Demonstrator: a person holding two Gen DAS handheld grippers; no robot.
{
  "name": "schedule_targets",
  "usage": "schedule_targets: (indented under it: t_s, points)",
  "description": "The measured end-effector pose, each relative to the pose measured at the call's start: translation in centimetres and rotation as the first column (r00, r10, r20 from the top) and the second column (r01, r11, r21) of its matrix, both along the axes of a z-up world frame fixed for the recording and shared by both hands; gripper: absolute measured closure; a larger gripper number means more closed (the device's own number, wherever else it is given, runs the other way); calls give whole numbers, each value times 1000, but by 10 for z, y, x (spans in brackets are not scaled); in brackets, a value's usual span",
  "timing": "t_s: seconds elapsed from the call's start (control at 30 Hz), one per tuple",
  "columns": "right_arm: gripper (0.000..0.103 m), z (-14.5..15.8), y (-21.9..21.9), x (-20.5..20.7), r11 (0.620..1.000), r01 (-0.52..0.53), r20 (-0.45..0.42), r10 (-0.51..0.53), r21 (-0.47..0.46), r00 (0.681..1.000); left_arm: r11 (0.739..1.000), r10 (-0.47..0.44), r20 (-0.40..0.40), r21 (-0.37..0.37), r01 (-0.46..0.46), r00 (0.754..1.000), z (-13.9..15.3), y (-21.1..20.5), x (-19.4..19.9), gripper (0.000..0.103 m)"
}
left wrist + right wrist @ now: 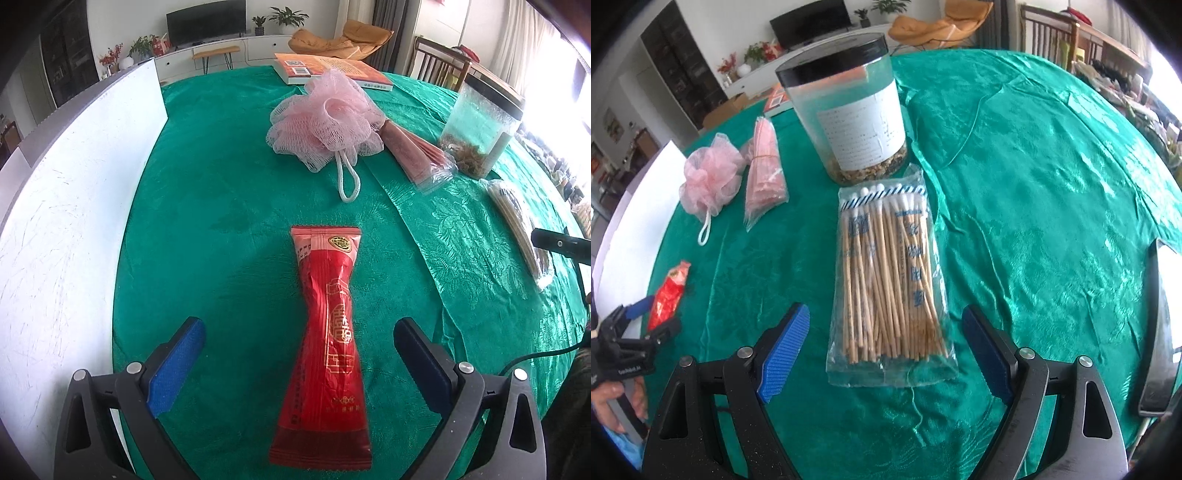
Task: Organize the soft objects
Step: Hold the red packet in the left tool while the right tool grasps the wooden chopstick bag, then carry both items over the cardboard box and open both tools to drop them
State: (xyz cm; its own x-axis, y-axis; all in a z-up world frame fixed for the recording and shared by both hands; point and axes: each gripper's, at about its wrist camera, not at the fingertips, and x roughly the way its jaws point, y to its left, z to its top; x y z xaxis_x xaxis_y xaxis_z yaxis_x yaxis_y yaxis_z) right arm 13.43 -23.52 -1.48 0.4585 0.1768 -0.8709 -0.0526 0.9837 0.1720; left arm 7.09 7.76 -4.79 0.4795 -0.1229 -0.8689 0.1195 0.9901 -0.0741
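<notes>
The left tongs (299, 343) stand open astride a red packet (325, 354) lying flat on the green bench (221, 184), pads clear of it. The right tongs (886, 332) gape around a bag of cotton swabs (890, 288). Farther off lie a pink bath puff (327, 118) and a jar (849, 110).

Red foil packet (325, 347) lies flat, pink mesh loofah (327, 120) beyond.

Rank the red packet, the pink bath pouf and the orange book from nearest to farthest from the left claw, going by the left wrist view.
From the left claw:
1. Red packet: lying lengthwise between the open fingers, untouched.
2. Pink bath pouf: mid-table, slightly right, cord loop pointing back toward the claw.
3. Orange book: at the table's far edge, behind the pouf.
</notes>
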Motion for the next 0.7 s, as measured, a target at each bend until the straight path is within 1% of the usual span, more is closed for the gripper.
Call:
schedule_targets:
  t_s: [0.03, 0.07, 0.1, 0.13, 0.17, 0.2, 0.23, 0.27, 0.37, 0.43, 0.57, 0.7]
  points:
    - [16, 0, 5, 9, 1000, -13, -21, 13, -20, 1000, 1000, -3, -11, -4, 2, 1000, 0, -1, 1, 15]
    - [16, -2, 9, 17, 999, -32, -44, 31, -31, 999, 1000, -5, -17, -1, 5, 1000, 0, -2, 1, 26]
    - [17, -5, 13, 24, 998, -51, -61, 49, -35, 997, 1000, -8, -6, 14, 8, 1000, 2, -4, 0, 50]
    - [19, -8, 15, 28, 997, -67, -68, 64, -35, 996, 1000, -16, 2, 21, 16, 1000, 4, -4, -1, 62]
    - [23, -9, 16, 30, 997, -74, -64, 71, -38, 995, 1000, -28, -5, 3, 28, 1000, 5, -4, -2, 79]
    - [54, -8, 16, 29, 996, -68, -56, 65, -54, 996, 999, -28, -9, -35, 28, 1000, 7, -1, -4, 82]
    - [64, -6, 16, 25, 996, -65, -50, 62, -59, 997, 998, -18, 1, -63, 18, 1000, 10, 3, -6, 83]
    - [66, -2, 14, 20, 998, -55, -33, 54, -42, 998, 997, -12, 12, -74, 13, 1000, 13, 5, -9, 83]
    - [67, 14, 12, 1, 999, -43, 17, 43, -31, 999, 996, -3, 44, -91, 7, 999, 22, 6, -18, 83]
    - [67, 23, 15, -11, 998, -58, 39, 58, -17, 998, 997, -3, 62, -81, 8, 998, 27, 5, -23, 83]
    - [67, 30, 22, -24, 997, -76, 55, 76, 10, 996, 999, -1, 87, -36, 4, 996, 35, 0, -26, 83]
    - [67, 31, 27, -24, 996, -80, 62, 77, 40, 995, 1000, -3, 104, 12, 2, 995, 38, -3, -26, 83]
